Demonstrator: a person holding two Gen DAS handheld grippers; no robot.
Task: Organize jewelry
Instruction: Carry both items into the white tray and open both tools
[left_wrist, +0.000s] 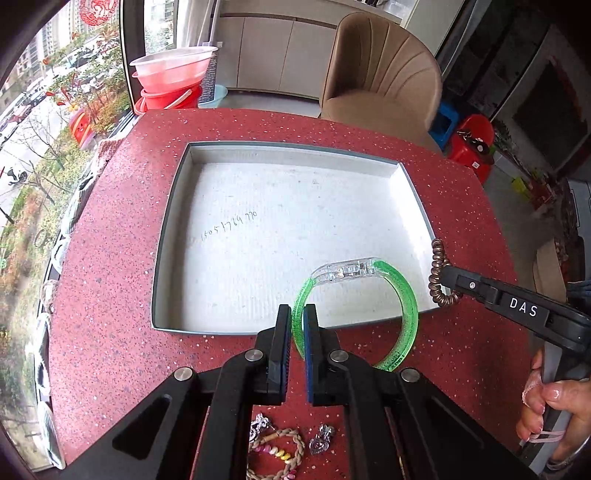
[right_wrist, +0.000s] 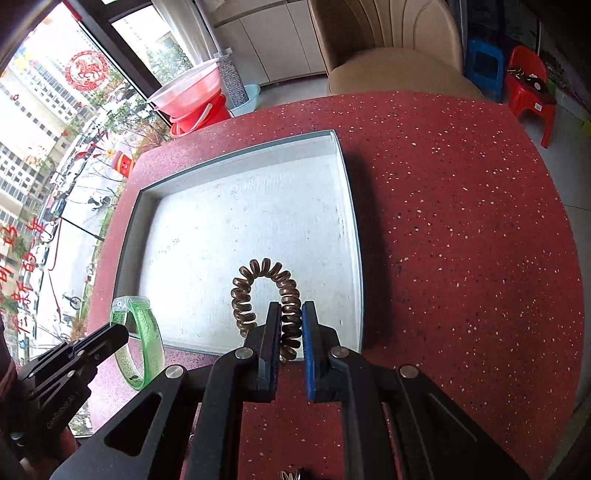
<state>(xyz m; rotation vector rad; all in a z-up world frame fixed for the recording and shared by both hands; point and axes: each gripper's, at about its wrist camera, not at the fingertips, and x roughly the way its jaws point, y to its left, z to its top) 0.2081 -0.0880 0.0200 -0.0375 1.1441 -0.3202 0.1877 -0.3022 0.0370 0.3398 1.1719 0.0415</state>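
My left gripper is shut on a green translucent bangle with a clear clasp, held over the near edge of the shallow grey tray. My right gripper is shut on a brown coiled bracelet, held over the tray's near right corner. In the left wrist view the right gripper comes in from the right with the coil at its tip. In the right wrist view the left gripper holds the bangle at the lower left.
The tray sits on a red speckled table. Loose jewelry lies near the table's front edge under my left gripper: a beaded rope bracelet and a silver piece. A beige chair stands behind the table.
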